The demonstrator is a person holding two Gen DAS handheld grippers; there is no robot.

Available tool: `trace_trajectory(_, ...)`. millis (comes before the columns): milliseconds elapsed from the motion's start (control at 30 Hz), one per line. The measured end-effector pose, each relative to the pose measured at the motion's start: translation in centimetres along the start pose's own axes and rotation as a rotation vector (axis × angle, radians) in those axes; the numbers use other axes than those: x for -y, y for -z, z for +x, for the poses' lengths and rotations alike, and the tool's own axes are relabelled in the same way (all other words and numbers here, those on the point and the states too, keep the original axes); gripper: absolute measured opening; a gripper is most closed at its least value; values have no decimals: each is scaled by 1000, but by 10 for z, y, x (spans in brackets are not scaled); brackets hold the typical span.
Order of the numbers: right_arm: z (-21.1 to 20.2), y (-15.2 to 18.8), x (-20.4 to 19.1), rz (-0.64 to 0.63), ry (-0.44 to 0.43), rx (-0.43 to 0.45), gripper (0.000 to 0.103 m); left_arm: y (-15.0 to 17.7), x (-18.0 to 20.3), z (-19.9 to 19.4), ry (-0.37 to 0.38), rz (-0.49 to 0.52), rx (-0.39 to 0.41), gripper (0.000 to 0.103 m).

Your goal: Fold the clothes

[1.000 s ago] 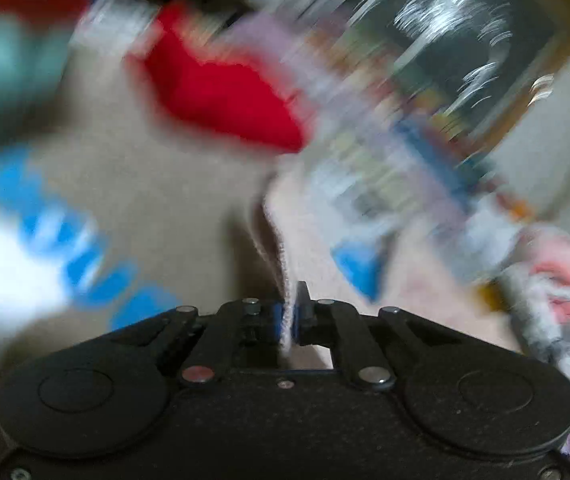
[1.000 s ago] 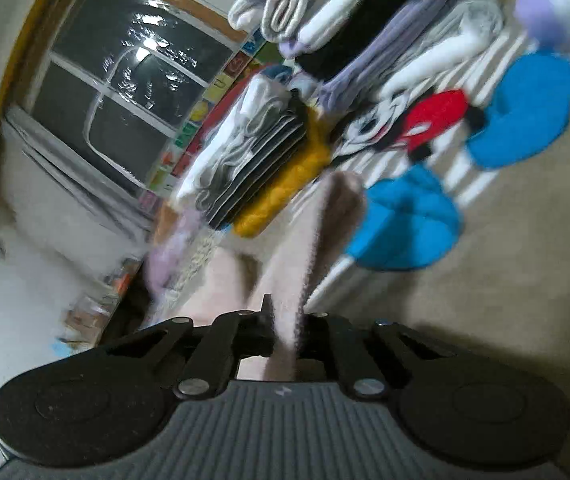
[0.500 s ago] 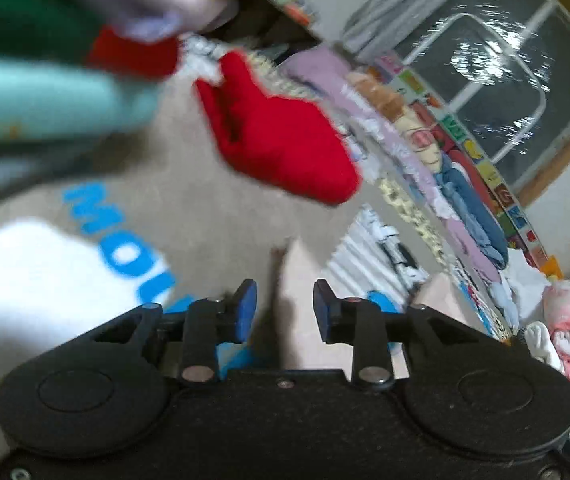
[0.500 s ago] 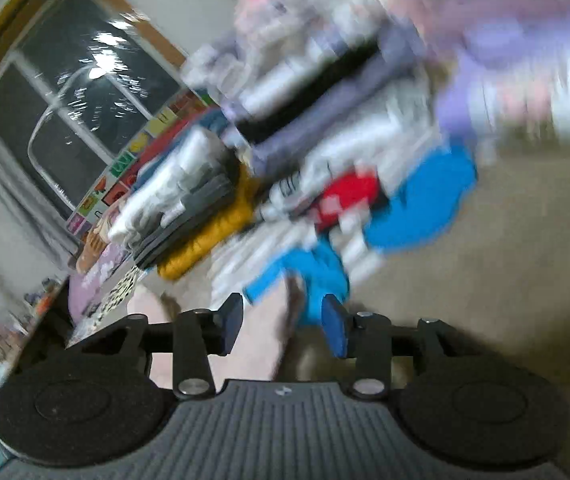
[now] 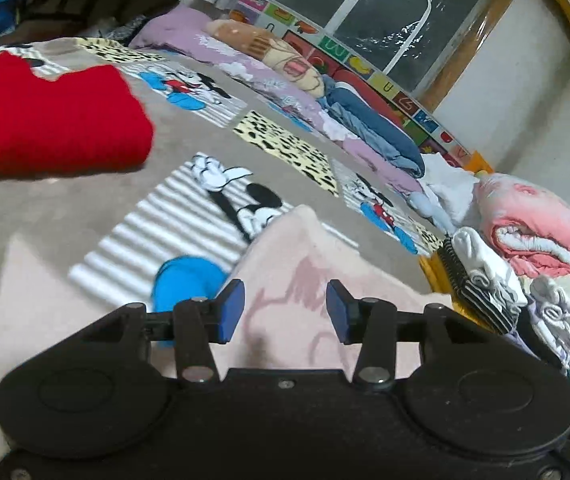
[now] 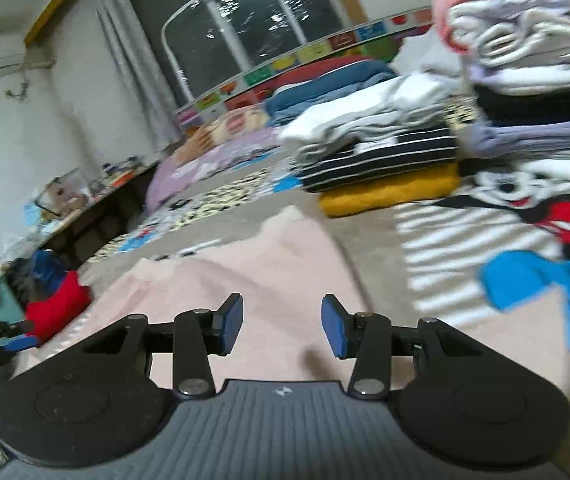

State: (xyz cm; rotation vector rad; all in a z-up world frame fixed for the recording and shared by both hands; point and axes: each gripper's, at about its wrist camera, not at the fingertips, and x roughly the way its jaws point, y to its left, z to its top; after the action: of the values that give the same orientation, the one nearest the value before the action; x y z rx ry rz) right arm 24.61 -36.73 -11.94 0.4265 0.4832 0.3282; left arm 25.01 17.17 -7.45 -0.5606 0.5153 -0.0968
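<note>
Jaws wide apart on both the left gripper (image 5: pixel 285 306) and the right gripper (image 6: pixel 282 322), holding nothing.
Soft pale pink fuzzy garment (image 5: pixel 305 280) spread flat on the cartoon-print blanket (image 5: pixel 189 216) just below; best pinch matching edges and keep them even.

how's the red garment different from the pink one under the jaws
The red garment is a compact folded block with stacked edges; the pink garment lies spread out in a thin, flat layer. The red one sits off to the side, the pink one directly below both open grippers. Both rest on the cartoon-print blanket.
</note>
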Motion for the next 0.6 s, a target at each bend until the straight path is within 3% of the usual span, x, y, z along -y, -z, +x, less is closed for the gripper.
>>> trace_trajectory(267, 63, -30, 11, 55, -1, -39, 45, -39, 0, 73, -9, 18, -78, 44)
trace_trajectory(600, 146, -57, 31, 64, -33, -143, 54, -75, -3, 155, -3, 63, -198, 43)
